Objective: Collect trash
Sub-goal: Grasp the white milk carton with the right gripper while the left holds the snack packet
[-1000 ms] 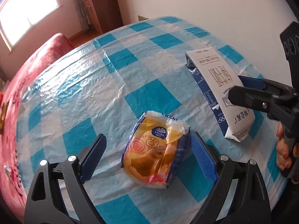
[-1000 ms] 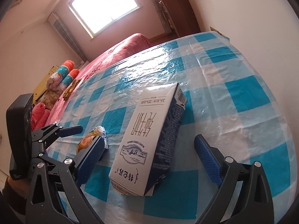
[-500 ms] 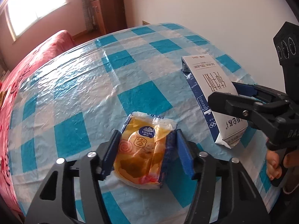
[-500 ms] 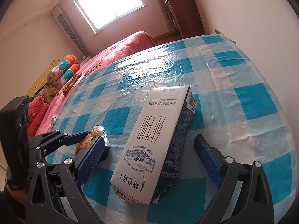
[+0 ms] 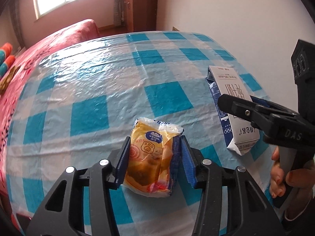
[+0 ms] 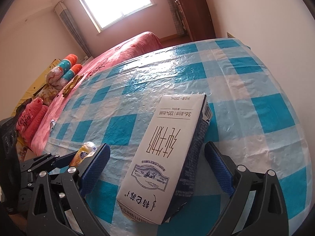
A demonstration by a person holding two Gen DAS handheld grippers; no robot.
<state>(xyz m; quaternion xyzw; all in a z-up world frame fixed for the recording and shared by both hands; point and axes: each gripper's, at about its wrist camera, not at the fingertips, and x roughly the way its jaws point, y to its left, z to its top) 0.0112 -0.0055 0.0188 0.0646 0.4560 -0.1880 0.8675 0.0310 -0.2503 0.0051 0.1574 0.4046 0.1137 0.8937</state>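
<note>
A yellow Vinda tissue pack (image 5: pixel 149 165) lies on the blue-checked tablecloth (image 5: pixel 118 82) near its front edge. My left gripper (image 5: pixel 155 138) is closing on it, and both blue pads touch the pack's sides. The pack (image 6: pixel 84 153) also peeks out at the left of the right wrist view. A white and dark-blue milk carton (image 6: pixel 167 141) lies flat on the cloth to the right. My right gripper (image 6: pixel 157 146) straddles its near end, open, with a gap between each pad and the carton. The carton (image 5: pixel 234 90) is partly hidden by that gripper in the left wrist view.
A person's hand (image 5: pixel 279 177) holds the right gripper's handle at the table's right edge, close to the white wall. A red-covered bed (image 5: pixel 59 37) with several cushions (image 6: pixel 65 68) runs along the table's left side. A wooden cabinet (image 6: pixel 193 9) stands at the far wall.
The left gripper's jaws went from wide open around the tissue pack to pressed against its sides, and the wrist rolled. The right gripper stayed open over the carton.
</note>
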